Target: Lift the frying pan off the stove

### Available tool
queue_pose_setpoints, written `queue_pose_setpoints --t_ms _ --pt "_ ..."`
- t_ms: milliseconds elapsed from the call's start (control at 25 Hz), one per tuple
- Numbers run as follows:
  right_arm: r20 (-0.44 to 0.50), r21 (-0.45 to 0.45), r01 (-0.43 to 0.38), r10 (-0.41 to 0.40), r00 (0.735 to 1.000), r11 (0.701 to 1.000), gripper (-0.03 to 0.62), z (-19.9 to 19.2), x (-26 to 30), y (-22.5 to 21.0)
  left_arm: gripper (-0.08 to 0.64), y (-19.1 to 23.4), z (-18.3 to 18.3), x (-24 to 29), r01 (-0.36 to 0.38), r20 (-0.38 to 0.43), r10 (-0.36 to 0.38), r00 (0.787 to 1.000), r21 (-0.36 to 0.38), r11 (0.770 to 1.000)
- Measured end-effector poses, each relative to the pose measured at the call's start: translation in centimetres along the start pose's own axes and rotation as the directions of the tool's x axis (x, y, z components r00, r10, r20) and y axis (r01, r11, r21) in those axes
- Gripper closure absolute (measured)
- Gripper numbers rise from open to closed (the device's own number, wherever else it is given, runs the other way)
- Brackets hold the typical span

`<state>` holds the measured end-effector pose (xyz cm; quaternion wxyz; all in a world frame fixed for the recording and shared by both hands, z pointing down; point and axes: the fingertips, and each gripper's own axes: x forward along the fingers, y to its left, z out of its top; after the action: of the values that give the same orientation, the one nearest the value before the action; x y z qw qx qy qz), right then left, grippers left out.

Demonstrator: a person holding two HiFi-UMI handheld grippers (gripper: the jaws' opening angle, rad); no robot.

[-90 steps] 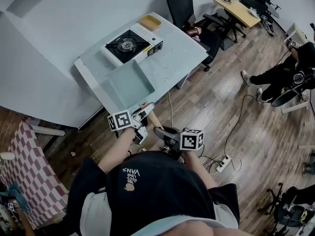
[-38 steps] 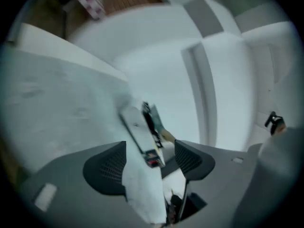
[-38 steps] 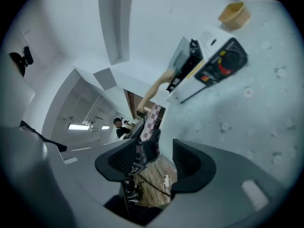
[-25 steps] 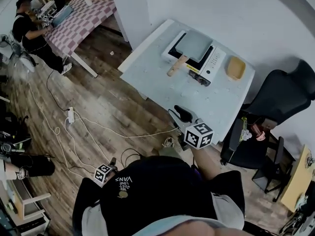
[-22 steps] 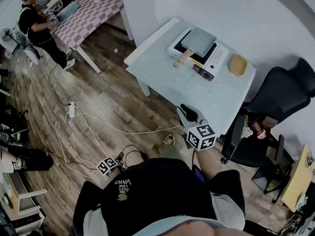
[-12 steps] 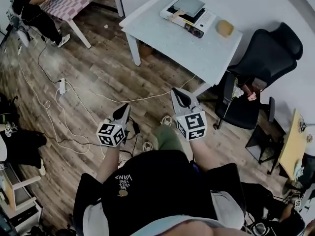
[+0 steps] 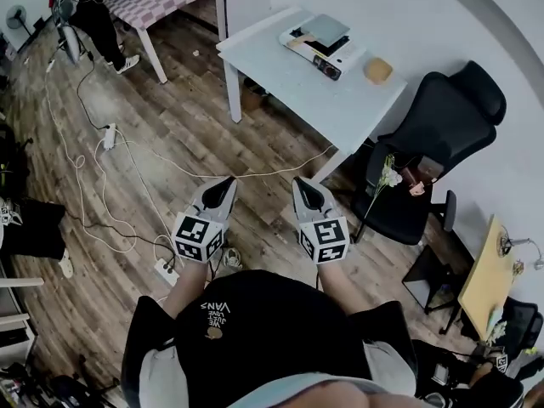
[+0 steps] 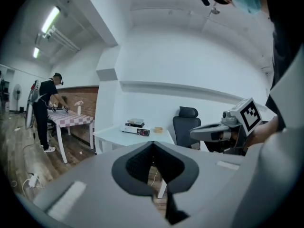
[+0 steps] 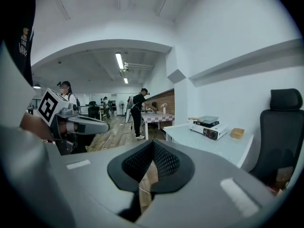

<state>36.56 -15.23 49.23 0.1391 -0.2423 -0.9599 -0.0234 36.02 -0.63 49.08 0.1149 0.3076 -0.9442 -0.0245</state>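
With the frying pan (image 7: 326, 29) sitting on the stove (image 7: 333, 58) at the far end of the white table (image 7: 297, 83), well apart from us, we judged the main risk to be arriving at its pale handle (image 7: 299, 42) with both sets of jaws pressed together and empty, which would shove the pan sideways instead of taking hold. The cables (image 7: 127, 177) across the floor could also trip us on the way. We held the left gripper (image 7: 221, 189) and the right gripper (image 7: 304, 189) side by side before our chest, near level, tips aimed toward the table.
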Motion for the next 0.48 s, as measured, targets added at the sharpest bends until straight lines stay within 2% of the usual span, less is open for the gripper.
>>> queue_pose_setpoints --t_ms 120,480 --pt "-0.023 0.027 -0.011 0.012 1.0 1.0 0.588 -1.7 -1.6 -0.3 0.558 -1.1 -0.4 -1.1 -0.04 0.005 0.04 0.999 0.017 0.999" --pt "-0.054 0.08 -0.044 0.049 0.997 0.996 0.588 -3.8 -2.3 0.2 0.558 -2.3 -2.6 -2.3 -0.07 -0.046 0.072 0.996 0.047 0.996"
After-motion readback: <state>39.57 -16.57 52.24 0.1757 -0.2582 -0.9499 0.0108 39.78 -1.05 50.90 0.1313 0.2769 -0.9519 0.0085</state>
